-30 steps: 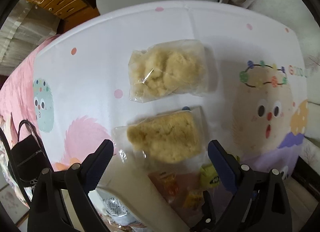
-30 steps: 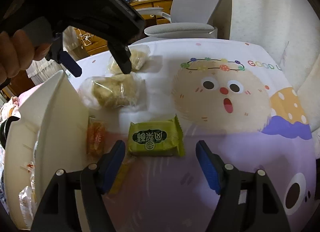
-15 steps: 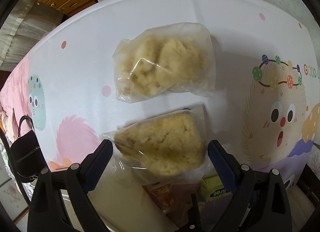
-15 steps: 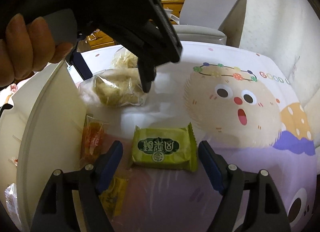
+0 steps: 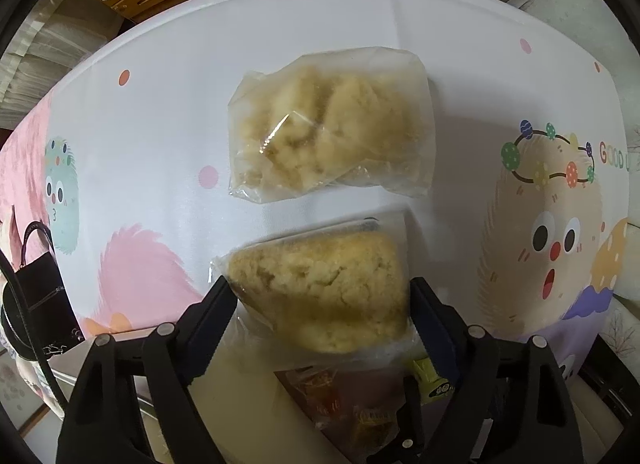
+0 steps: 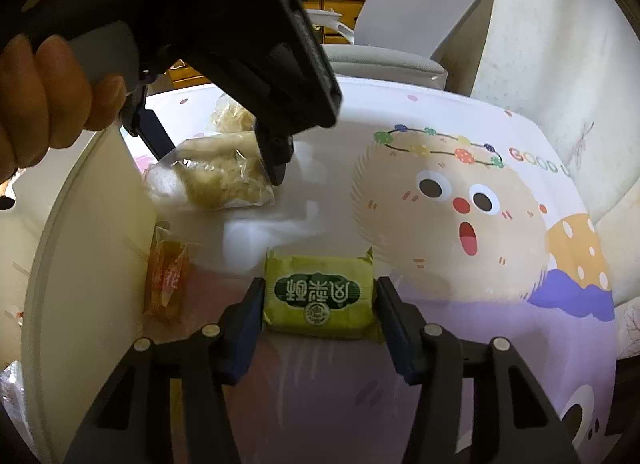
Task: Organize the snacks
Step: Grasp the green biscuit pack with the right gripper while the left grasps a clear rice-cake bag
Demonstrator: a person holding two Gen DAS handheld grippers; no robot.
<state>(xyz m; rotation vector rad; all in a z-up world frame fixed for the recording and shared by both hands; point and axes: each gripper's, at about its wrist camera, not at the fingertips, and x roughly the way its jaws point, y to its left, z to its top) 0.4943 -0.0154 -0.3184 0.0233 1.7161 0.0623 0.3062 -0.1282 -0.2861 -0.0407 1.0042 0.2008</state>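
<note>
My left gripper [image 5: 320, 296] has closed in on a clear bag of crumbly yellow cake [image 5: 320, 288]; its fingertips [image 5: 224, 296] touch the bag's two sides. A second clear cake bag [image 5: 328, 127] lies beyond it. My right gripper [image 6: 318, 300] has closed in on a green wrapped snack [image 6: 318, 296], its fingertips [image 6: 252, 304] against both ends on the tablecloth. The left gripper [image 6: 208, 135] also shows in the right wrist view, over the nearer cake bag [image 6: 216, 179].
A white bin's wall [image 6: 80, 264] stands at the left. An orange wrapped snack [image 6: 166, 276] lies beside it. A grey office chair [image 6: 400, 23] stands past the table's far edge. A black handbag [image 5: 36, 292] hangs off the left side.
Both grippers have moved forward and down. The left jaws have narrowed onto the nearer cake bag. The right jaws have narrowed onto the green snack.
</note>
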